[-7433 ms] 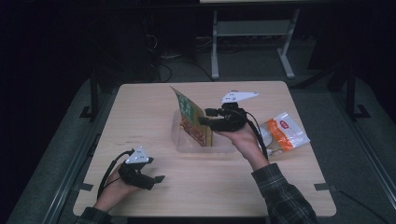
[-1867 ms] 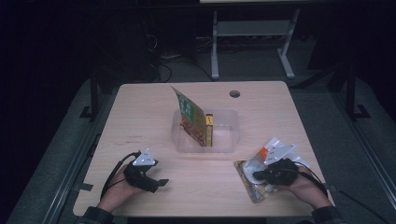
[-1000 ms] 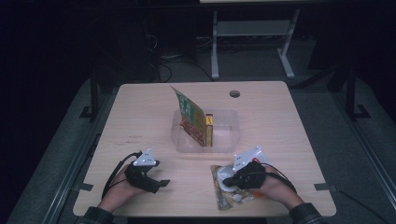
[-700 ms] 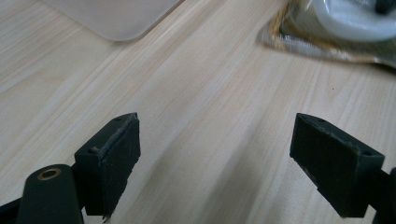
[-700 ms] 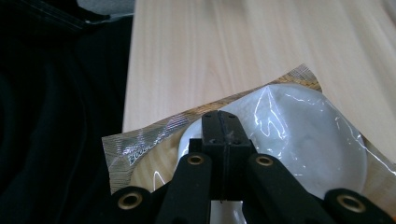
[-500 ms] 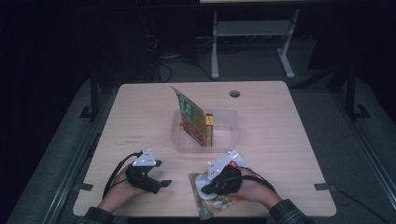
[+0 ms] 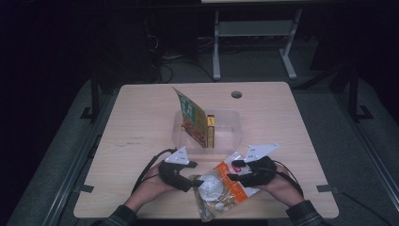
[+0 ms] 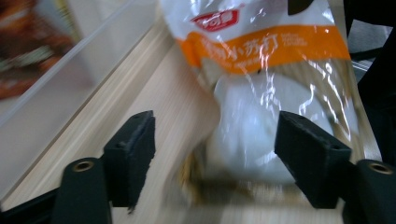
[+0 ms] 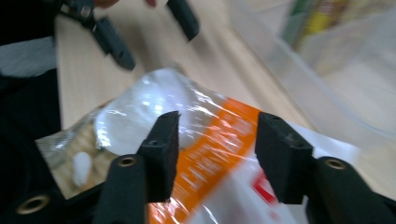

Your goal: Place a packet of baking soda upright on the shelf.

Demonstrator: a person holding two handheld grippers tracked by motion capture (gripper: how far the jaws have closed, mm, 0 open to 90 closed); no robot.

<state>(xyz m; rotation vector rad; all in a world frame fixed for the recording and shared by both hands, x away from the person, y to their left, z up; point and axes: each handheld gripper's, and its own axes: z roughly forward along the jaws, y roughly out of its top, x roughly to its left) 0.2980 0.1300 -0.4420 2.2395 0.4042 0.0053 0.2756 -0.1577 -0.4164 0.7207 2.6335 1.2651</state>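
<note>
Here the snack bag point(image 7: 221, 187) lies between both grippers' spread jaws, unpinched.

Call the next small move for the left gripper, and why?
Probably close the left gripper on the snack bag. Its jaws, just narrowing, straddle the bag's end without pressing, while the right gripper has just been opening with the bag between its jaws, so nothing grips the bag.

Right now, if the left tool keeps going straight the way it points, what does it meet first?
The snack bag: its clear end already lies between the open jaws of the left tool, which have just been closing. Beyond it, likely the right tool, though depth is unclear.
</note>
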